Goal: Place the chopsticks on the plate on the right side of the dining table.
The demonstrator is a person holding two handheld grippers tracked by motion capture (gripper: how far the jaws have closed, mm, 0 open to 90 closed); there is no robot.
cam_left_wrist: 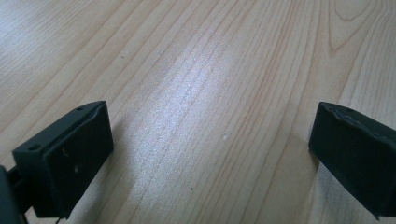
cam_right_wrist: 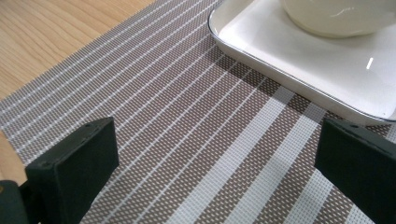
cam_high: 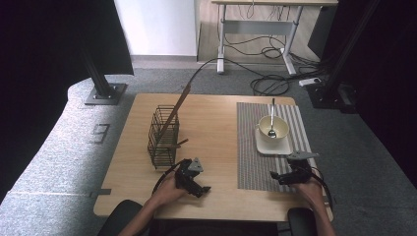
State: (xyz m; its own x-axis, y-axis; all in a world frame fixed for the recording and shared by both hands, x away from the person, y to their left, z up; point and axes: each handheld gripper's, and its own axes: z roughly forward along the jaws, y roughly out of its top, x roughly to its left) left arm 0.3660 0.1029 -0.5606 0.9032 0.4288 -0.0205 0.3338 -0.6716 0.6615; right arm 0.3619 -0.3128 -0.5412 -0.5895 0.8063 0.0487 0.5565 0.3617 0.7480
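- Resting low over bare wood near the table's [cam_high: 118, 196] front edge, the left gripper [cam_high: 201, 189] has its jaws wide apart with nothing between them.
- Just behind it stands the wire basket [cam_high: 162, 140], holding a long wooden utensil [cam_high: 178, 105] that leans out over the rim.
- Open tabletop lies between basket and striped placemat [cam_high: 251, 147], giving free room for travel.
- On the mat, the bowl [cam_high: 274, 129] sits on a white square plate [cam_right_wrist: 327, 79], with a spoon [cam_high: 272, 120] inside it.
- The right gripper [cam_high: 276, 178] hovers over the mat just in front of the plate, jaws apart and empty.
- Judgement: nothing is grasped yet; any pick-up remains to be done.
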